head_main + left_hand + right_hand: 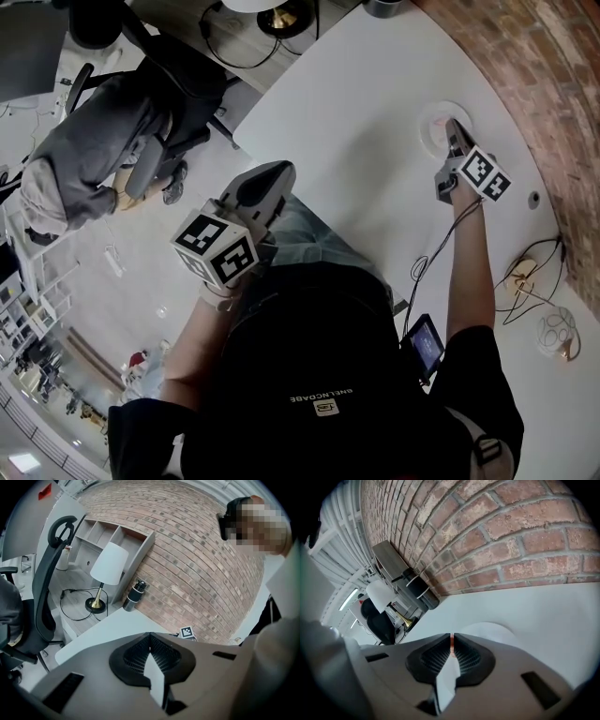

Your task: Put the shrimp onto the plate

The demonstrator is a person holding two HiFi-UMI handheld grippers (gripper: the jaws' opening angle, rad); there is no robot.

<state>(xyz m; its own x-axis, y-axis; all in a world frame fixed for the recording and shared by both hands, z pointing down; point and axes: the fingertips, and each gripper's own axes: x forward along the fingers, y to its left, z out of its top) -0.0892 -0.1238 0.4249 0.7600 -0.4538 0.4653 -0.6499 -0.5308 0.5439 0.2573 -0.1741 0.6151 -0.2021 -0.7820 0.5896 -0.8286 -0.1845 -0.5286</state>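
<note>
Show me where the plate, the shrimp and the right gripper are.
plate [428, 132], head view, on its bare left rim.
shrimp [451, 642], right gripper view, on the orange sliver pinched between the jaws.
right gripper [453, 126], head view, at its fingertips above the plate.

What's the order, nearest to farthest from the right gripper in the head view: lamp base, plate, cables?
1. Plate: at the tips of the right gripper, which is shut on the shrimp.
2. Cables: back and to its right, by the wall.
3. Lamp base: far left, past the table edge.
</note>
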